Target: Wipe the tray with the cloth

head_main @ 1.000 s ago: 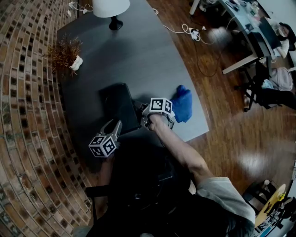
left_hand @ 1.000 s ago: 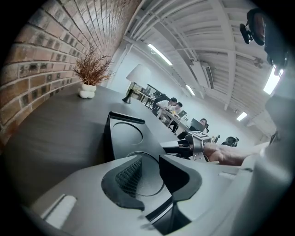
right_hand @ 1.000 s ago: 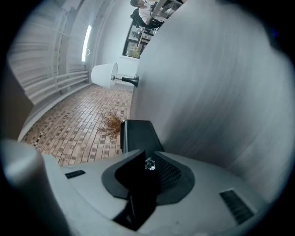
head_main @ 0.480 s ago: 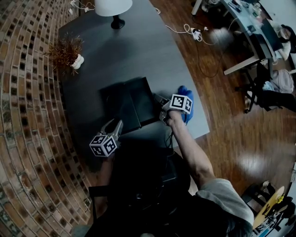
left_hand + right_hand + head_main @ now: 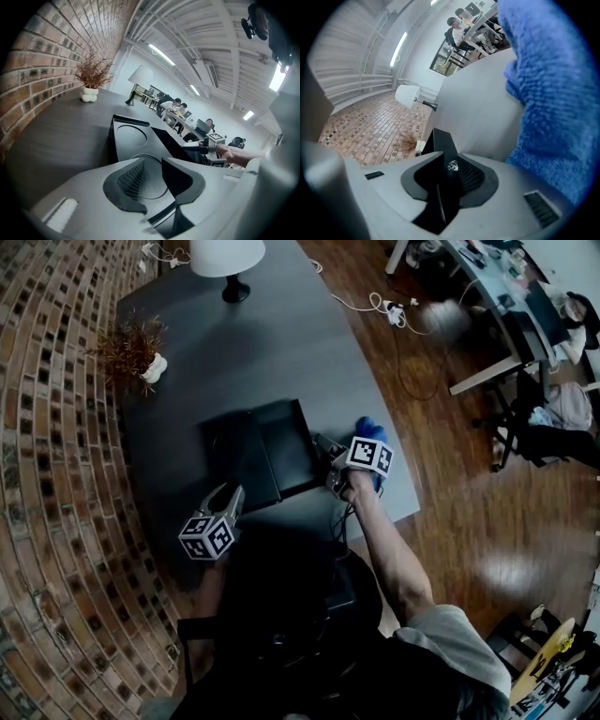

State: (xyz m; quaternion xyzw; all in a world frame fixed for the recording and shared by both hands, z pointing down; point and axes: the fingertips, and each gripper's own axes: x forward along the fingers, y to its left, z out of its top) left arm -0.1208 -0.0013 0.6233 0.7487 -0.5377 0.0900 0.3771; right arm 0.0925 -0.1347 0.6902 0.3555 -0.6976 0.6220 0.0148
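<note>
On scene: 1 dark grey table [image 5: 281, 334], 1 black rectangular plastic tray [image 5: 281, 451], 1 fluffy blue cloth [image 5: 368, 427], 1 white-shaded lamp [image 5: 227, 259], 1 dried potted plant [image 5: 131, 348], 2 grey handheld grippers: left gripper [image 5: 228, 495], right gripper [image 5: 323, 446].

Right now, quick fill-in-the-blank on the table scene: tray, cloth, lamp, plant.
1. The cloth lying beside the black tray is ____ in colour.
2. The wall next to the potted plant is made of ____.
3. The lamp at the far end of the table has a ____ shade.
Missing words: blue; brick; white.
</note>
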